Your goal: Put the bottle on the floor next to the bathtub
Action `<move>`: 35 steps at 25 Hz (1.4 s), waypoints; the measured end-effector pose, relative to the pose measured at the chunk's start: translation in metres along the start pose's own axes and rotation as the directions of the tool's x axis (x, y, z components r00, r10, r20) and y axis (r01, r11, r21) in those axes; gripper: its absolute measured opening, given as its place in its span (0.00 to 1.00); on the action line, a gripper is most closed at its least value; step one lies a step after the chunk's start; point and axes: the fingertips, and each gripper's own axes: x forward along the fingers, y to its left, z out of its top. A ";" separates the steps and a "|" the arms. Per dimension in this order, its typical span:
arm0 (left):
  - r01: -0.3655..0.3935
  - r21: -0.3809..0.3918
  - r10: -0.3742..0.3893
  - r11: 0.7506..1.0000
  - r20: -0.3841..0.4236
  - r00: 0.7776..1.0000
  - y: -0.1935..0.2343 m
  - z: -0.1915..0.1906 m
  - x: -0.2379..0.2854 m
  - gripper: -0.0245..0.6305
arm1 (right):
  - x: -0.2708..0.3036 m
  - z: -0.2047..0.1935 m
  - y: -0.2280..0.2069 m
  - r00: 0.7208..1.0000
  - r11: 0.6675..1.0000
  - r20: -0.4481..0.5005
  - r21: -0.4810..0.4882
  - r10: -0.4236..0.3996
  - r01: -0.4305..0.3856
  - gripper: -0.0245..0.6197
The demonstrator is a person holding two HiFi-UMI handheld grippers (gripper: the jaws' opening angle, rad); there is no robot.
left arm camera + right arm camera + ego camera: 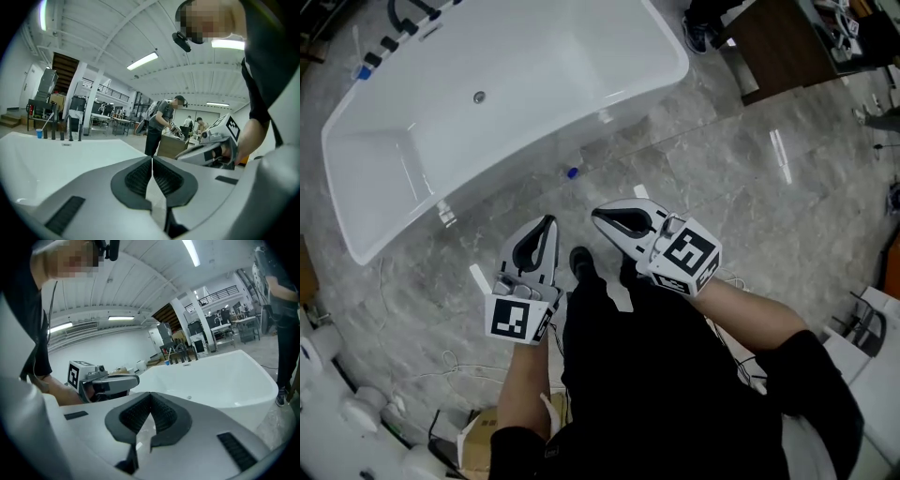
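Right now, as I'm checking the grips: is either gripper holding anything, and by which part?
Nothing is held. The left gripper and the right gripper are both shut and empty; the bottle stands on the floor beside the bathtub.

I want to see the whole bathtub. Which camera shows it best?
The head view: the bathtub is seen almost whole from above. The right gripper view shows one end and its inside; the left gripper view only a white stretch of it.
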 end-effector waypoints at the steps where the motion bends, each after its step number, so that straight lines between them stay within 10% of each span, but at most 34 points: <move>1: 0.005 0.004 -0.005 1.000 0.011 1.000 -0.006 0.015 -0.007 0.07 | -0.005 0.008 0.010 1.000 1.000 0.001 -0.019 0.005 -0.005 0.08; 18: -0.040 -0.023 0.040 0.999 0.020 0.999 -0.056 0.125 -0.148 0.07 | -0.091 0.061 0.156 0.995 0.992 0.081 -0.104 -0.060 0.068 0.08; 35: -0.005 0.097 -0.002 0.995 0.067 0.998 -0.111 0.200 -0.177 0.07 | -0.174 0.153 0.197 0.939 0.970 0.344 -0.227 -0.009 0.092 0.08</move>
